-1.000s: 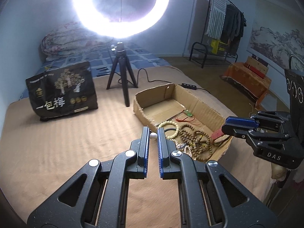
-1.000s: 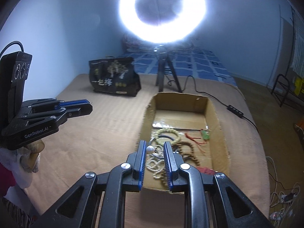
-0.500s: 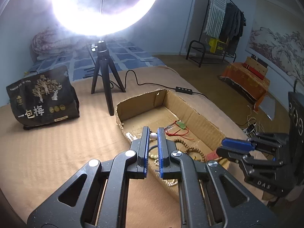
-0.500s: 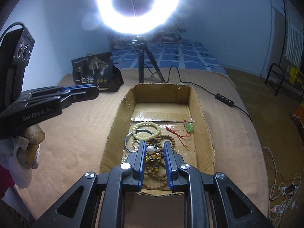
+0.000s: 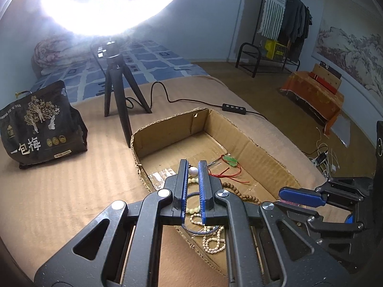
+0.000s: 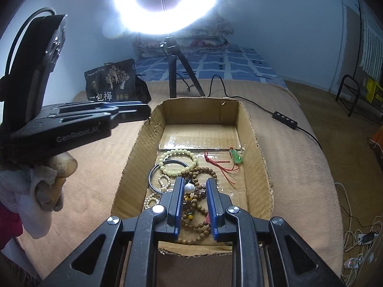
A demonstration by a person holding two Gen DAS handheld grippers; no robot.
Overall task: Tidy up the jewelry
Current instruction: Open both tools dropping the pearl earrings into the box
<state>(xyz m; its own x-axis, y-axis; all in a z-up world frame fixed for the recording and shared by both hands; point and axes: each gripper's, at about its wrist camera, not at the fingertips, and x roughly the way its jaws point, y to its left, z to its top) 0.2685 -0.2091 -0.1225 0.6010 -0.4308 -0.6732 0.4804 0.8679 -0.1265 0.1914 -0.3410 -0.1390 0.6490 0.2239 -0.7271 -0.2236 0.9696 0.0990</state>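
An open cardboard box (image 6: 134, 157) (image 5: 251, 148) lies on the tan cloth. It holds a pale bead bracelet (image 6: 178, 151), a metal bangle (image 6: 153, 174), brown wooden bead strands (image 6: 203, 172), a pearl strand (image 5: 213, 241) and a green pendant on red cord (image 6: 235, 156) (image 5: 229, 159). My left gripper (image 5: 192, 163) (image 6: 141, 108) hangs shut over the box's left wall. A small white ball sits between its tips. I cannot tell if that ball is loose. My right gripper (image 6: 195, 181) (image 5: 296, 195) hovers low over the wooden beads, jaws slightly apart. A like white ball clings to its left pad.
A ring light on a black tripod (image 5: 117, 91) stands behind the box, its cable and switch (image 5: 235, 108) running to the right. A black printed bag (image 5: 40, 126) sits at the back left. A hand in a white sleeve (image 6: 47, 181) holds the left gripper.
The left gripper has moved from over the cloth to above the box's near left corner. The right gripper has sunk closer to the beads. The jaws of both look unchanged.
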